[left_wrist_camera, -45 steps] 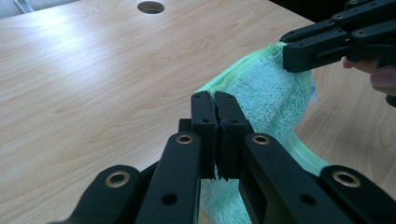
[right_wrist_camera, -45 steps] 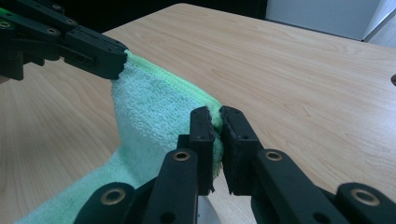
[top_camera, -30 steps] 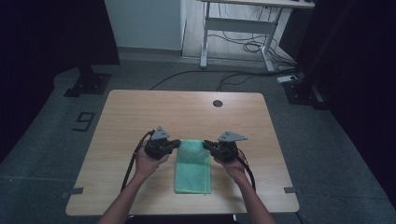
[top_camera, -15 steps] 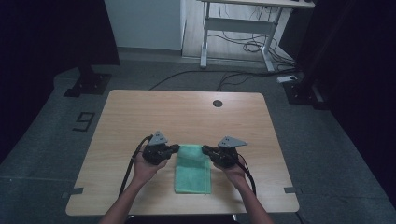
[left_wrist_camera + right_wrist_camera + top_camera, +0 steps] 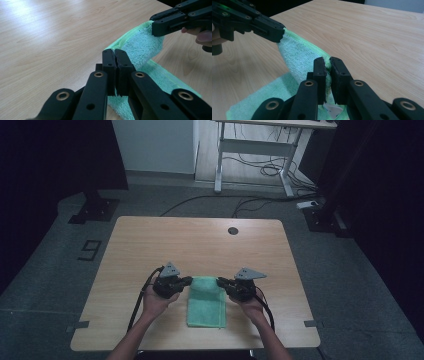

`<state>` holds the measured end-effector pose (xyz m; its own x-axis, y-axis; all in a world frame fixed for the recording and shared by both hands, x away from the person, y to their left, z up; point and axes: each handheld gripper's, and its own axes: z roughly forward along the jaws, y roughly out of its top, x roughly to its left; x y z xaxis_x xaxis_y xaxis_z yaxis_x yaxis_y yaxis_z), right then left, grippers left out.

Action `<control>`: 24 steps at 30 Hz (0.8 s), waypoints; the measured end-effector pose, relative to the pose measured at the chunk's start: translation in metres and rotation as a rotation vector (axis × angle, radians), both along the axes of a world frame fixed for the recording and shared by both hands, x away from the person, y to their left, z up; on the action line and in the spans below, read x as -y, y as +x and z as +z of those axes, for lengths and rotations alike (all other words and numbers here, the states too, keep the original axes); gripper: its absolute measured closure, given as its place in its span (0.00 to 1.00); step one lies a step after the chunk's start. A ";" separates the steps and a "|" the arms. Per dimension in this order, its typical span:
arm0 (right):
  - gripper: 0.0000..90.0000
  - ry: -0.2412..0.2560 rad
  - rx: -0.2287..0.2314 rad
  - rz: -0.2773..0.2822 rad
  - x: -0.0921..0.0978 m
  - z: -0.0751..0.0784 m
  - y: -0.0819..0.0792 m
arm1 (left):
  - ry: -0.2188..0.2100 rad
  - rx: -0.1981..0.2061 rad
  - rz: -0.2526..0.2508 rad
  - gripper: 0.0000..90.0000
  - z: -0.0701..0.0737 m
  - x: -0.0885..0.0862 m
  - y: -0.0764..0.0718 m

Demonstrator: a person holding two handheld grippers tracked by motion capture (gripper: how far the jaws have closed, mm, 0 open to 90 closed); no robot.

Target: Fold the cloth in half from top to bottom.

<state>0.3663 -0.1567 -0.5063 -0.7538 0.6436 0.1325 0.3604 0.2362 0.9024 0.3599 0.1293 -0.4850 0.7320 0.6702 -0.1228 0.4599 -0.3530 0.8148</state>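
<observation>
A green towel point(image 5: 206, 301) lies near the near edge of the wooden table point(image 5: 200, 240). The left gripper point(image 5: 188, 280) and right gripper point(image 5: 220, 281) each pinch a far corner of it, jaws closed, lifting that edge.

Light wooden table point(image 5: 165, 245), rectangular, rounded corners, with a small dark round hole point(image 5: 232, 230) near the far edge, right of centre. A green towel point(image 5: 206, 307) lies folded near the near edge, about mid-width, its far end lifted off the tabletop.
</observation>
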 end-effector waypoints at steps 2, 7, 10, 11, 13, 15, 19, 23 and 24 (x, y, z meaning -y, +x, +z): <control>0.91 0.006 -0.003 0.002 0.000 0.000 -0.003 | -0.003 0.003 -0.003 0.97 -0.001 -0.001 -0.005; 0.91 0.010 -0.001 0.018 -0.001 0.000 -0.013 | -0.009 0.006 -0.014 0.97 -0.002 -0.003 -0.015; 0.91 0.007 -0.005 0.020 0.000 -0.002 -0.017 | -0.015 -0.001 -0.021 0.97 -0.006 -0.003 -0.021; 0.91 0.011 -0.013 0.023 0.001 -0.003 -0.019 | -0.014 -0.003 -0.024 0.97 -0.007 -0.003 -0.022; 0.91 0.011 -0.015 0.027 0.001 -0.004 -0.022 | -0.016 -0.005 -0.027 0.97 -0.009 -0.002 -0.024; 0.91 0.008 -0.016 0.034 0.000 -0.006 -0.025 | -0.019 -0.007 -0.033 0.97 -0.011 -0.002 -0.027; 0.91 0.012 -0.019 0.042 0.001 -0.009 -0.033 | -0.026 -0.009 -0.041 0.97 -0.014 -0.003 -0.034; 0.92 0.013 -0.014 0.051 0.003 -0.012 -0.042 | -0.036 -0.009 -0.047 0.97 -0.017 -0.006 -0.041; 0.92 0.013 -0.014 0.055 0.003 -0.012 -0.044 | -0.034 -0.008 -0.050 0.97 -0.017 -0.006 -0.043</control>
<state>0.3228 -0.1602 -0.5185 -0.7858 0.5997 0.1514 0.3601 0.2445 0.9003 0.3170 0.1353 -0.5024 0.7636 0.6278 -0.1510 0.4488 -0.3479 0.8232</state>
